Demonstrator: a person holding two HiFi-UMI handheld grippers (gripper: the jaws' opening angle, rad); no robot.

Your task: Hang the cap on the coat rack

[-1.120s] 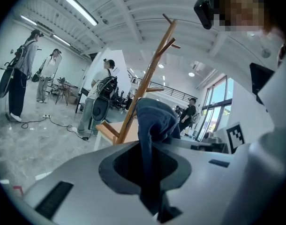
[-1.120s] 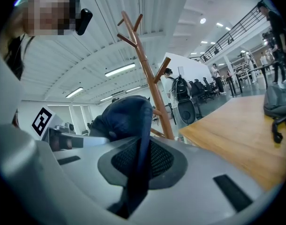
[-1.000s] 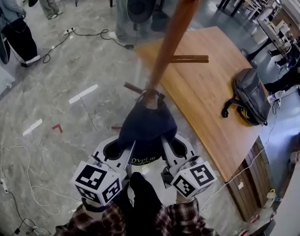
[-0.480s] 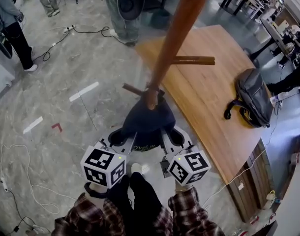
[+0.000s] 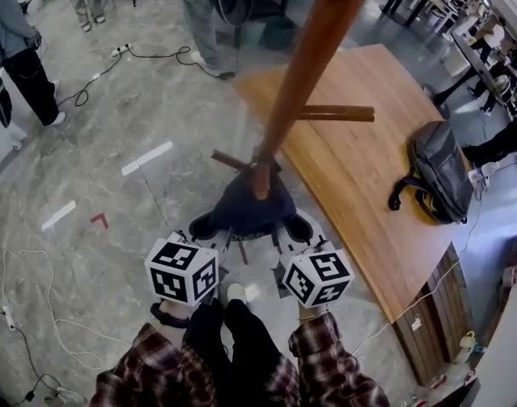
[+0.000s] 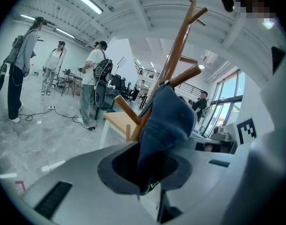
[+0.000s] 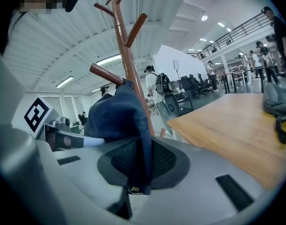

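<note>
The dark blue cap (image 5: 246, 206) hangs over the tip of a lower peg (image 5: 259, 181) of the brown wooden coat rack (image 5: 302, 66). My left gripper (image 5: 209, 227) is shut on the cap's left edge and my right gripper (image 5: 294, 227) on its right edge. In the left gripper view the cap (image 6: 166, 121) runs from the peg (image 6: 184, 76) down between the jaws of the gripper (image 6: 147, 172). The right gripper view shows the cap (image 7: 117, 116) draped over a peg (image 7: 105, 73), its cloth pinched in the gripper (image 7: 140, 165).
A wooden table (image 5: 352, 168) stands right of the rack with a dark backpack (image 5: 436, 172) on it. People (image 5: 17, 53) stand at the back left. Cables (image 5: 38, 320) and tape marks (image 5: 144, 159) lie on the grey floor.
Both grippers have moved forward toward the rack with the cap. The cap now sits bunched closer around the peg tip.
</note>
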